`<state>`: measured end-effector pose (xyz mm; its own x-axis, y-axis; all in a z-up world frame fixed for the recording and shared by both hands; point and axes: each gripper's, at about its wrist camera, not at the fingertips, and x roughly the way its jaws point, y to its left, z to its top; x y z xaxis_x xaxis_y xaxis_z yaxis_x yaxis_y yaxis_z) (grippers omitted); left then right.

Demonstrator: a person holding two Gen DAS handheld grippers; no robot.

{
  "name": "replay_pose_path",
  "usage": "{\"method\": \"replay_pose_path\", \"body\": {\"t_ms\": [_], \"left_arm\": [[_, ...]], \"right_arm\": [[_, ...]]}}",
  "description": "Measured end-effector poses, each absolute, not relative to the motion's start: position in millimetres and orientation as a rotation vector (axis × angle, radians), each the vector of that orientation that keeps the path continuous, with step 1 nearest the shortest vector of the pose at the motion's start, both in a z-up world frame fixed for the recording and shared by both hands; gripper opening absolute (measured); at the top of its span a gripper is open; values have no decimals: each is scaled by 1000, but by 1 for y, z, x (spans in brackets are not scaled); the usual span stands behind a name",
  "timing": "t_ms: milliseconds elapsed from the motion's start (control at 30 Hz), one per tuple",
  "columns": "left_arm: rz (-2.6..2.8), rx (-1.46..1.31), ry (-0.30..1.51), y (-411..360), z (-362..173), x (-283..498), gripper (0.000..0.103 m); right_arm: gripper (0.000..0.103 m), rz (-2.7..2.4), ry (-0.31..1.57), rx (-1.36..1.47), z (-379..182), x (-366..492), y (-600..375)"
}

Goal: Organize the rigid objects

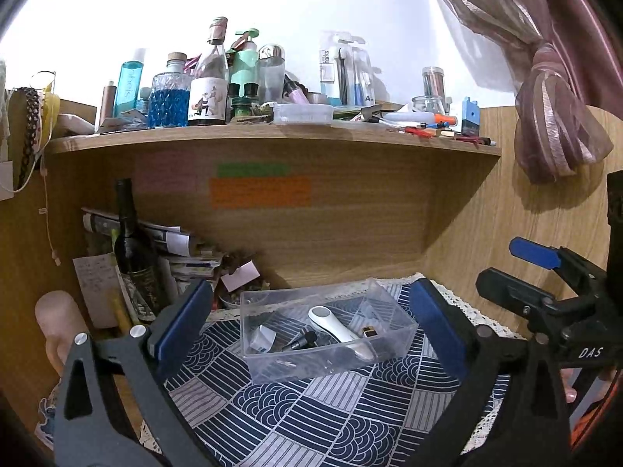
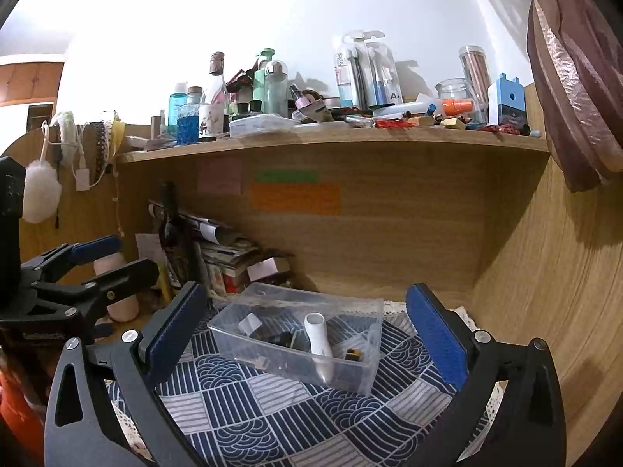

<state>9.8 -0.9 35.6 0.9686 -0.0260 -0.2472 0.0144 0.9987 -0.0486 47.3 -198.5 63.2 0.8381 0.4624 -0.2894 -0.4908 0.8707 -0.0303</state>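
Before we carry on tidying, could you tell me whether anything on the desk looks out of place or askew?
Mostly no. The clear plastic box sits skewed on the blue patterned cloth, and the white handheld device lies diagonally inside it among small loose items. Both the left gripper and the right gripper are open and empty.

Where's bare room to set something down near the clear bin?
Free: the patterned cloth in front of the clear plastic bin, between the open left gripper fingers; likewise before the right gripper. Some cloth right of the bin, up to the wooden side wall. Crowded: the top shelf, and the back-left corner with the dark wine bottle and paper stack.
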Motion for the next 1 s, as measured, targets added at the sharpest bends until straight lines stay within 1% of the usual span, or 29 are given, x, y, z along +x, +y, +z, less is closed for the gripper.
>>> {"method": "replay_pose_path", "body": {"t_ms": [1000], "left_arm": [[-33, -45, 249, 3, 35, 11, 103]], "right_arm": [[103, 500, 287, -99, 63, 42, -189]]}}
